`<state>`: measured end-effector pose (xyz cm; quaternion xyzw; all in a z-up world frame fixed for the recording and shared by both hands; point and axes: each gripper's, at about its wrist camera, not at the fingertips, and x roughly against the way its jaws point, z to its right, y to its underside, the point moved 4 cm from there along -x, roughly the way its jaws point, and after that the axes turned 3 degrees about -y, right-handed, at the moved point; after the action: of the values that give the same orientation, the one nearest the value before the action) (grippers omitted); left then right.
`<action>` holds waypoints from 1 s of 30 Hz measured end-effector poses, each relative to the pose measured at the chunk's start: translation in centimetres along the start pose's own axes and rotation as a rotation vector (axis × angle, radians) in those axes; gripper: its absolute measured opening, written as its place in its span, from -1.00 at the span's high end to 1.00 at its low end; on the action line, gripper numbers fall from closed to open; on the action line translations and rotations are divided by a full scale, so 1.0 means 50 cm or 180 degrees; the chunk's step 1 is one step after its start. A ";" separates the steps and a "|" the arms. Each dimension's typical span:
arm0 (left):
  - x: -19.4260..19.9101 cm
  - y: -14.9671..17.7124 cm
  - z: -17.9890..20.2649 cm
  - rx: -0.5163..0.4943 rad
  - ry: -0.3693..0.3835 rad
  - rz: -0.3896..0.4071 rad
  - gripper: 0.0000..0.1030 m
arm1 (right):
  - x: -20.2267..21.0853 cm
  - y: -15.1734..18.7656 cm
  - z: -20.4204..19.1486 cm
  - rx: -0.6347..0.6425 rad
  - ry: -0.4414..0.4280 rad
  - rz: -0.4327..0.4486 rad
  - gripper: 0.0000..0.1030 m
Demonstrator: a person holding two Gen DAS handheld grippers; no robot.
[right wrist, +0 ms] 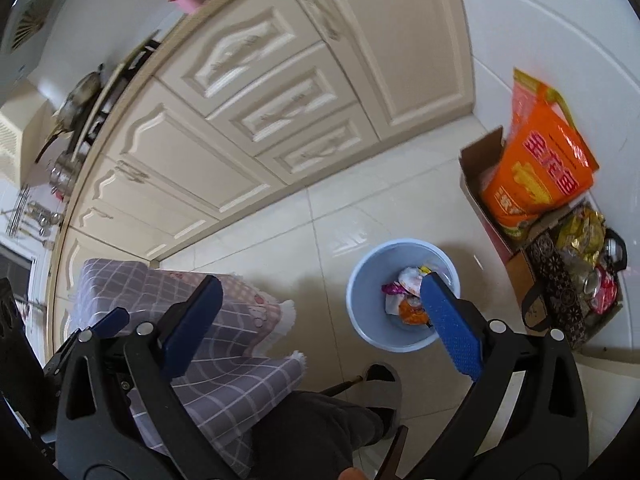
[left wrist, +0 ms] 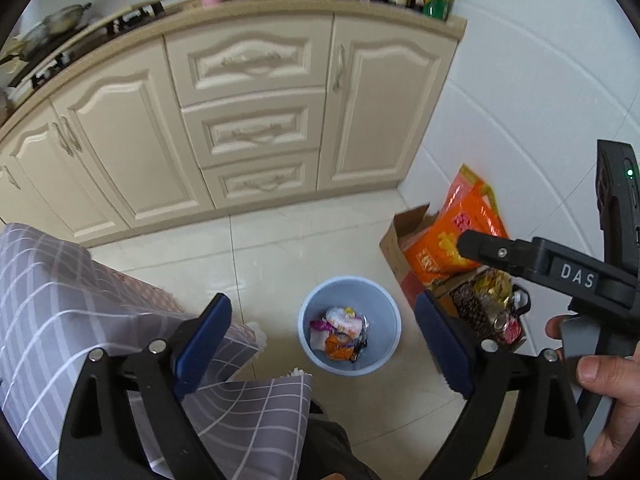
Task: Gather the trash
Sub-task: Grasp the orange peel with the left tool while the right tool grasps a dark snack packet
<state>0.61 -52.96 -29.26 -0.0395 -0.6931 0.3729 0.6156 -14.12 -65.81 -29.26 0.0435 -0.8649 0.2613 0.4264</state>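
Bin [left wrist: 349, 326]: on the floor below and ahead of my jaws, wrappers [left wrist: 340, 338] already inside.
Left gripper [left wrist: 320, 340]: jaws spread wide, holding nothing.
Right gripper [right wrist: 320, 326]: jaws spread wide, nothing between them.
Left to do: I see no loose trash; collecting looks nearly finished.

One blue bin [left wrist: 349, 324], one orange bag [left wrist: 452, 236], three drawers [left wrist: 252, 132], two cardboard boxes [left wrist: 400, 248].
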 end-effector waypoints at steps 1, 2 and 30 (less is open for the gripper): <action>0.021 0.000 -0.007 0.0021 0.0004 0.0062 -0.77 | 0.012 0.000 -0.025 0.0080 -0.0024 0.0032 -0.88; 0.039 0.000 -0.013 0.0038 0.0001 0.0112 -0.77 | 0.019 -0.001 -0.041 0.0135 -0.0049 0.0049 -0.88; 0.478 0.224 -0.481 0.1236 -0.1238 0.1091 -0.77 | 0.081 0.208 -0.659 0.2000 -0.0935 -0.0028 -0.88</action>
<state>11.59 -21.35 -16.78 0.0345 -0.6970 0.5969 0.3959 3.77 -40.13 -14.02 0.2135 -0.7941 0.5040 0.2643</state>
